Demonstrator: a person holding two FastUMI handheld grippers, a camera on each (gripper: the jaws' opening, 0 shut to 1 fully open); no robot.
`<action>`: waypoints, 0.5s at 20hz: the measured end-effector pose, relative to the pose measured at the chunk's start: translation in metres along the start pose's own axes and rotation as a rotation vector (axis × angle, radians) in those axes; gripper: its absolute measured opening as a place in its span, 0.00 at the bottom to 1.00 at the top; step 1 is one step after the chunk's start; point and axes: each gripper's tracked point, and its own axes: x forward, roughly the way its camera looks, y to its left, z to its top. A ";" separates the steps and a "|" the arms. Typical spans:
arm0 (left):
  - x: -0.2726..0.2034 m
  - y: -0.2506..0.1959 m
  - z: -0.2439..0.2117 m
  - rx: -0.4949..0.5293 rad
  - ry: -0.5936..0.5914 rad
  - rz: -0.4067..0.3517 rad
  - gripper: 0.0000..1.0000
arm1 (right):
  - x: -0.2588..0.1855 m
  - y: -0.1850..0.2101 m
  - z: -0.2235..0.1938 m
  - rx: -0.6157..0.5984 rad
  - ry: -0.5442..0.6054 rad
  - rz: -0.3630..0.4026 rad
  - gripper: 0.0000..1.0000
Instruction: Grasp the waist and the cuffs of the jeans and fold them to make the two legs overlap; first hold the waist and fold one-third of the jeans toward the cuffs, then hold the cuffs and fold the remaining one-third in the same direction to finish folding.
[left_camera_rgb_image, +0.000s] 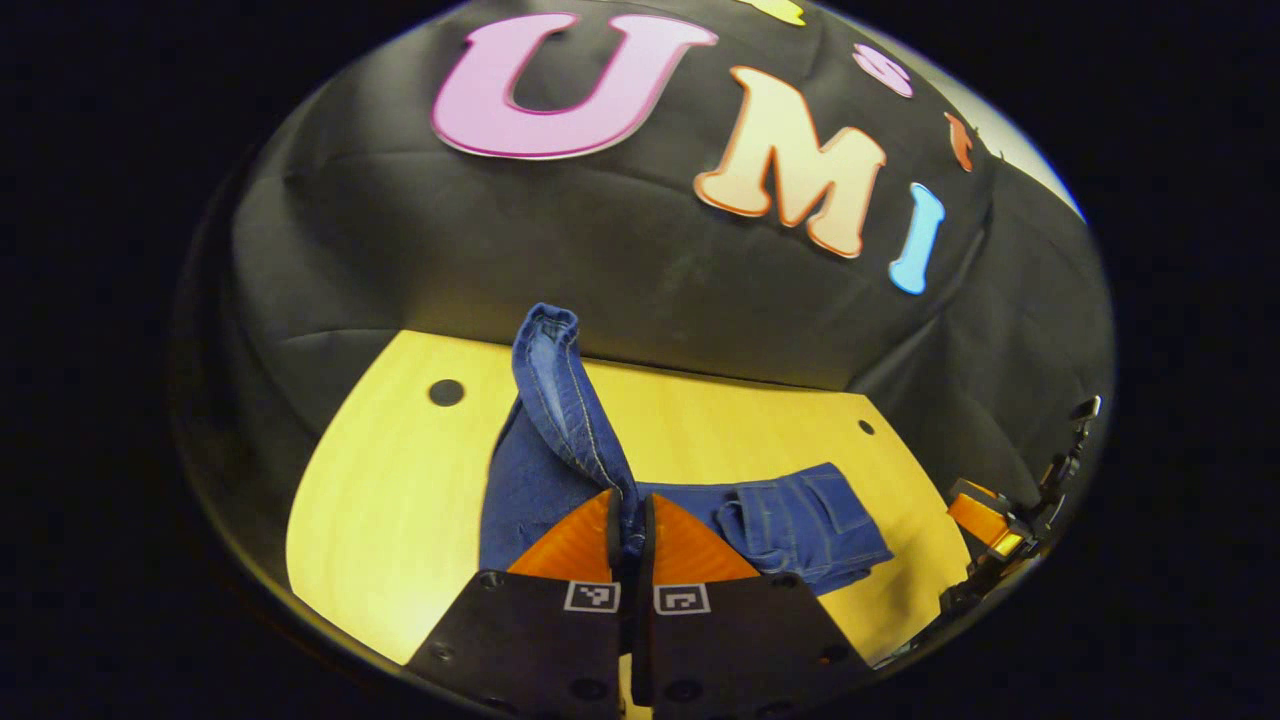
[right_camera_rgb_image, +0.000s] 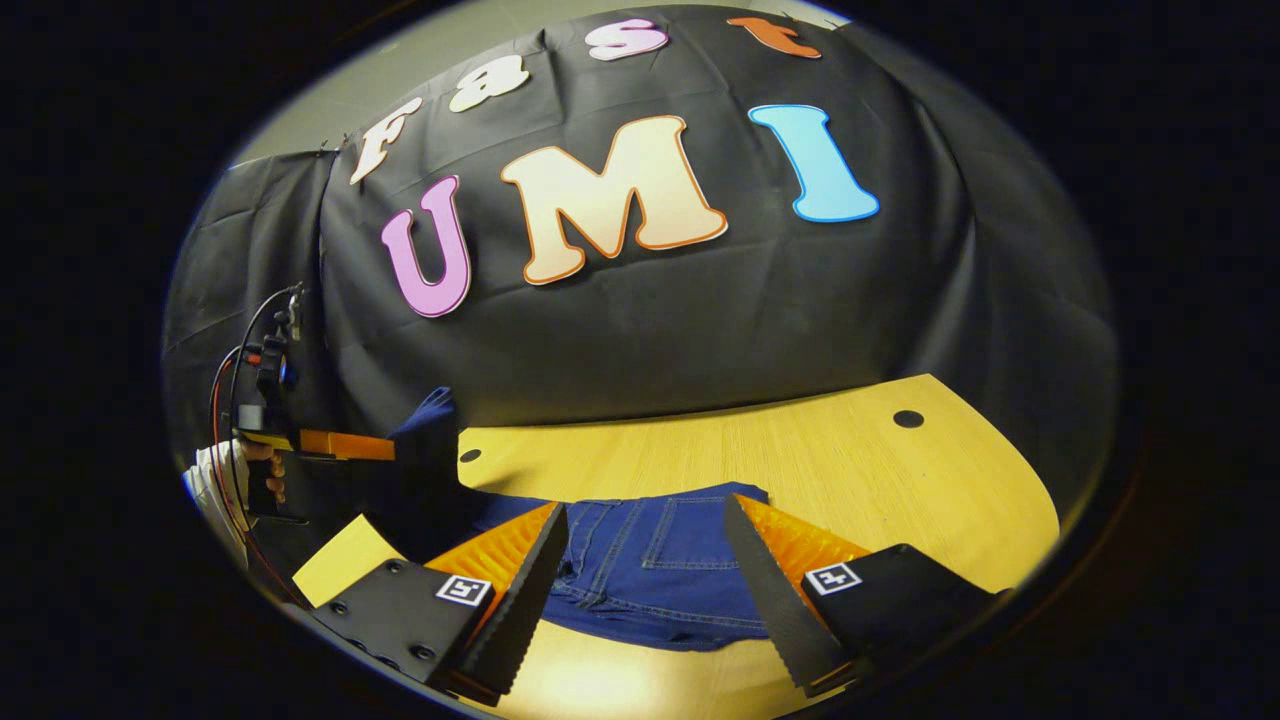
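In the left gripper view, the left gripper (left_camera_rgb_image: 630, 525) has its 2 orange fingers (left_camera_rgb_image: 575, 545) pressed nearly together on a fold of the jeans (left_camera_rgb_image: 800, 520), so it is clamped on the denim. From that pinch a strip of leg with a stitched hem, the cuff (left_camera_rgb_image: 548, 335), rises up and away from the fingers, lifted off the counter (left_camera_rgb_image: 380, 500). The rest of the jeans lies on the yellow wood counter, with the waist and pocket end spread to the right of the fingers. Bare counter lies to the left of the denim out to the rounded edge, and a dark round hole (left_camera_rgb_image: 446, 392) sits near the far left corner.

In the right gripper view, the right gripper (right_camera_rgb_image: 645, 580) stands wide apart, its 2 fingers (right_camera_rgb_image: 520, 570) on either side of the pocket end of the jeans (right_camera_rgb_image: 650, 570) and touching nothing that I can tell. Open counter (right_camera_rgb_image: 900, 480) stretches to the right and beyond. At the left of this view, a hand (right_camera_rgb_image: 262, 470) holds the left gripper, with dark denim hanging from it.
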 end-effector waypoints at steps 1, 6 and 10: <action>0.006 -0.019 0.001 0.012 -0.004 -0.024 0.00 | -0.003 -0.005 0.001 0.002 0.003 0.000 0.98; 0.038 -0.104 -0.004 0.052 -0.012 -0.135 0.00 | -0.013 -0.029 0.008 -0.002 0.003 0.008 0.98; 0.066 -0.150 -0.023 0.067 0.006 -0.162 0.00 | -0.022 -0.050 0.013 -0.025 0.000 0.006 0.98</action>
